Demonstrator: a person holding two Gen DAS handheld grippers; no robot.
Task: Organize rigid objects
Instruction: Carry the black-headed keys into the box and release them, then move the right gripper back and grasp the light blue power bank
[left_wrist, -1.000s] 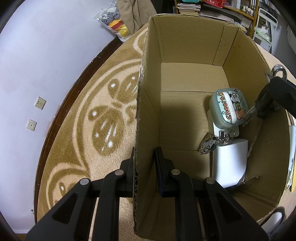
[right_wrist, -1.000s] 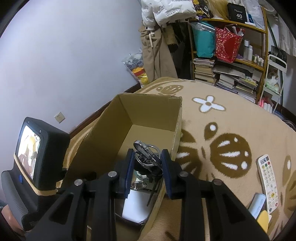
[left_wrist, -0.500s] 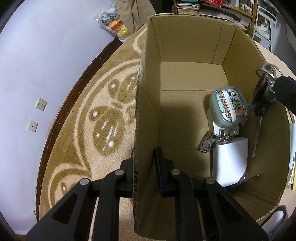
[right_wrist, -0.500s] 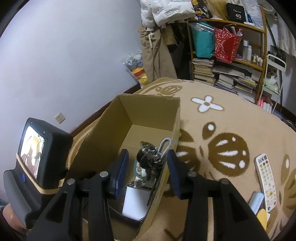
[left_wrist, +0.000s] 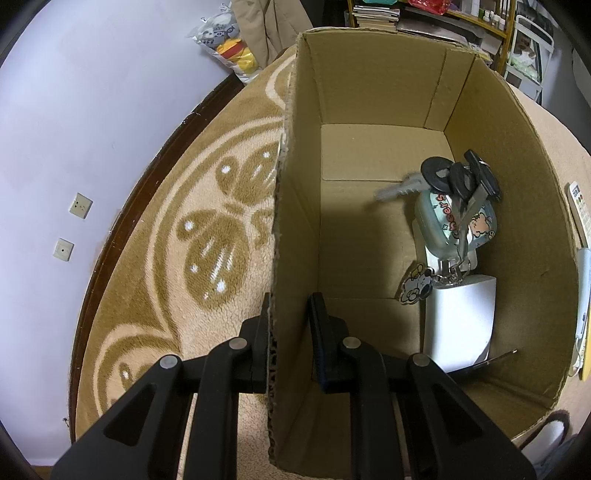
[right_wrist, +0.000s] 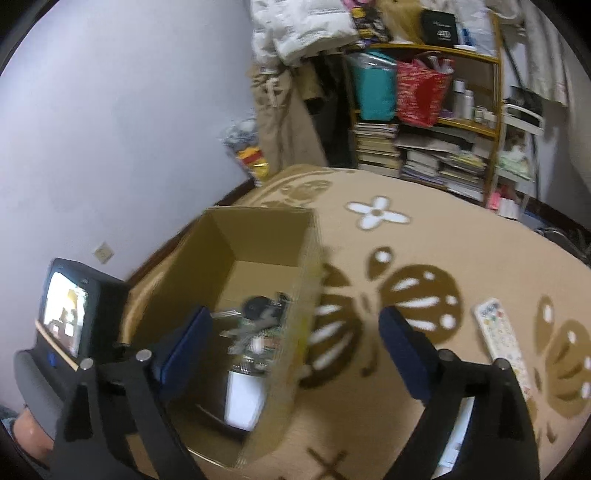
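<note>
- My left hand-held gripper (left_wrist: 287, 332) is clamped on the left wall of the open cardboard box (left_wrist: 369, 88), one finger outside over the rug, the other inside the box.
- My right hand-held gripper (right_wrist: 295, 350) has its blue-padded fingers spread wide apart with nothing between them, the left finger over the box interior and the right finger over the rug.
- The bunch of keys (left_wrist: 458, 177) is inside the box by its right wall, black key heads clustered on top of a rounded case printed with cartoon animals (left_wrist: 456, 225); one silver blade sticks out to the left, smeared by motion, so I cannot tell whether the bunch has come to rest.
- A cartoon sheep charm (left_wrist: 415, 286) hangs from a ring at the case's near end, lying at the edge of a white rectangular box (left_wrist: 458, 325) nearer my left camera.
- The cardboard box stands on a tan rug with brown butterfly and flower motifs (right_wrist: 406, 236).
- In the right wrist view a white remote control (right_wrist: 504, 341) lies on the rug to the right of the box, well apart from it.
- A cluttered bookshelf (right_wrist: 424, 147) stands against the far wall.
</note>
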